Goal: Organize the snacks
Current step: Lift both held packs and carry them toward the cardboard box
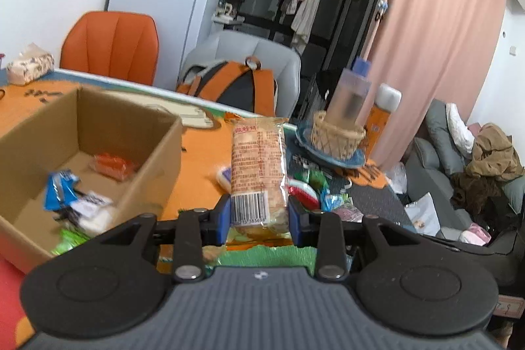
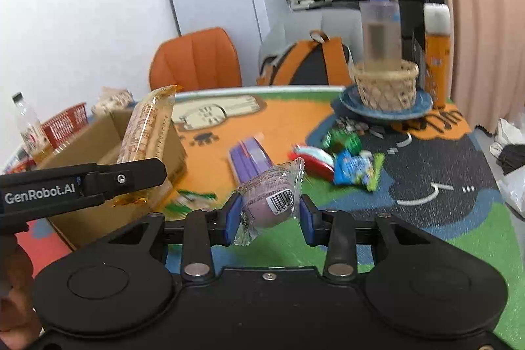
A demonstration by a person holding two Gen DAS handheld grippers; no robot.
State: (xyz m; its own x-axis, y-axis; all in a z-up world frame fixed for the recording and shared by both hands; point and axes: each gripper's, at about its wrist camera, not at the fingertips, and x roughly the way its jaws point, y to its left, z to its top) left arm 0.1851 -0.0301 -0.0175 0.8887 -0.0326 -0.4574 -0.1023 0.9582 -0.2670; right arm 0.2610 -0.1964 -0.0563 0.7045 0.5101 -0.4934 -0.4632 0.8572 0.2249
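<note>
Left gripper (image 1: 259, 212): clamped on orange biscuit packet (image 1: 257, 166), held upright above table mat (image 1: 203, 150), just right of cardboard box (image 1: 131, 133). Right gripper (image 2: 270, 215): clamped on purple wrapped snack (image 2: 269, 202), clear of mat. Loose snacks (image 2: 354, 166) beyond, near blue plate (image 2: 426, 107) bearing wicker basket (image 2: 384, 87).

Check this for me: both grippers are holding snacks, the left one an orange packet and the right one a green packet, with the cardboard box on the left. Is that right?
Only the colour is wrong. The right gripper holds a purple wrapped snack, not green, as the right wrist view shows. The left gripper does hold the orange packet, and the cardboard box is on the left.
</note>
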